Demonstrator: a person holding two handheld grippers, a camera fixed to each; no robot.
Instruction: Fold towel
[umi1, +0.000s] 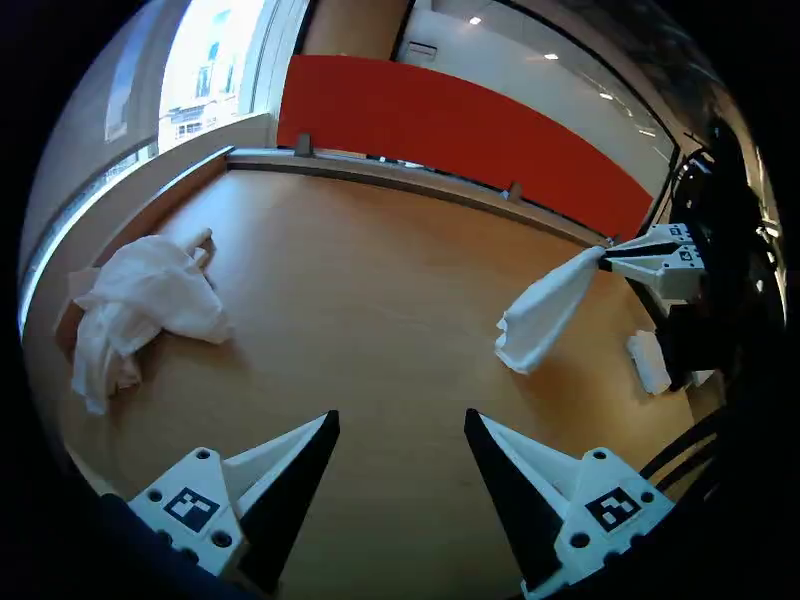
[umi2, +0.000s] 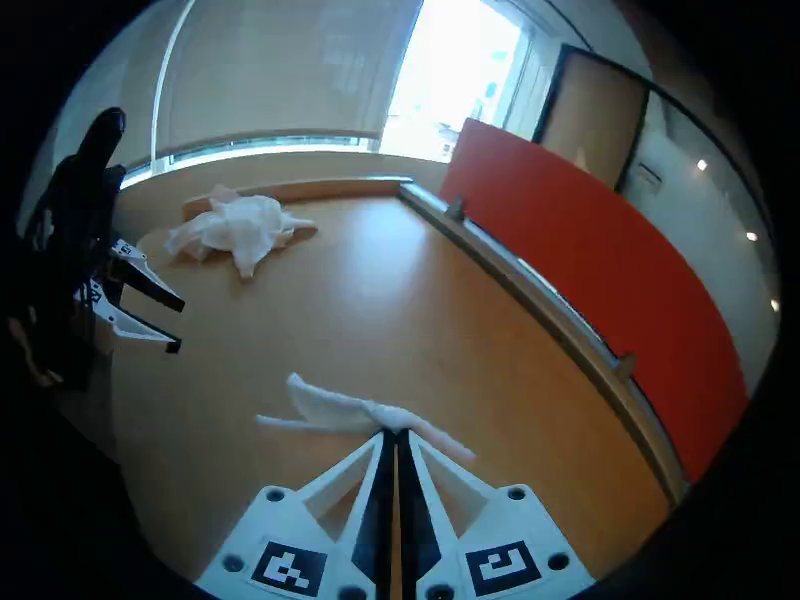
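Note:
My right gripper (umi2: 395, 437) is shut on one end of a small white towel (umi2: 345, 410), which trails out ahead of its fingertips. In the left gripper view the same gripper (umi1: 607, 257) holds that towel (umi1: 543, 315) up at the right, and the cloth hangs down with its lower end at the wooden table (umi1: 380, 300). My left gripper (umi1: 401, 415) is open above the near part of the table with nothing between its fingers. It also appears at the left of the right gripper view (umi2: 178, 325), apart from the towel.
A heap of crumpled white towels (umi1: 145, 300) (umi2: 240, 225) lies near the table's window-side corner. A small folded white cloth (umi1: 650, 362) sits by the right edge. A red partition (umi1: 460, 130) runs along the far side behind a raised rail.

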